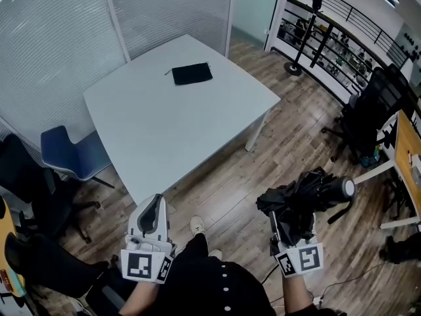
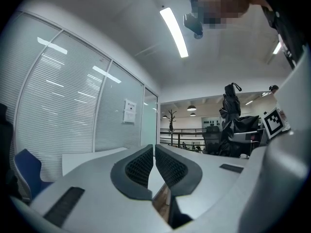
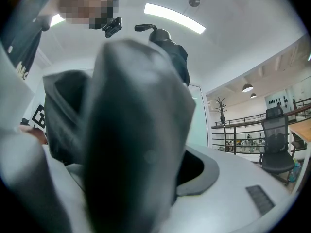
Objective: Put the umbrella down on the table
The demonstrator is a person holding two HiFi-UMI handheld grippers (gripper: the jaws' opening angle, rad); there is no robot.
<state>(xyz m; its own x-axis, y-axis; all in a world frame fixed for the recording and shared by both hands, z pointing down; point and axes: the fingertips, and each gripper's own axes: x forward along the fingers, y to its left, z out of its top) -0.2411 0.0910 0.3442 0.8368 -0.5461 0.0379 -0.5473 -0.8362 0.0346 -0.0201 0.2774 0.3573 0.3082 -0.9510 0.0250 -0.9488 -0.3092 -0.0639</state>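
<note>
My right tongs [image 1: 284, 229] clamp folded black umbrella [image 1: 309, 196] (held upright); left tongs [image 1: 153, 214] together, empty; white surface [image 1: 151, 130] ahead.

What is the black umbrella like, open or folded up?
Folded up. The umbrella is a short crumpled bundle, its cloth bunched loosely instead of spread out, clamped in the right gripper.

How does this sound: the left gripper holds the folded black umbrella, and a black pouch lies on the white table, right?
Not quite. The head view shows the folded black umbrella in the right gripper, not in the left gripper, whose fingers are together on nothing. The black pouch does lie on the white table.
</note>
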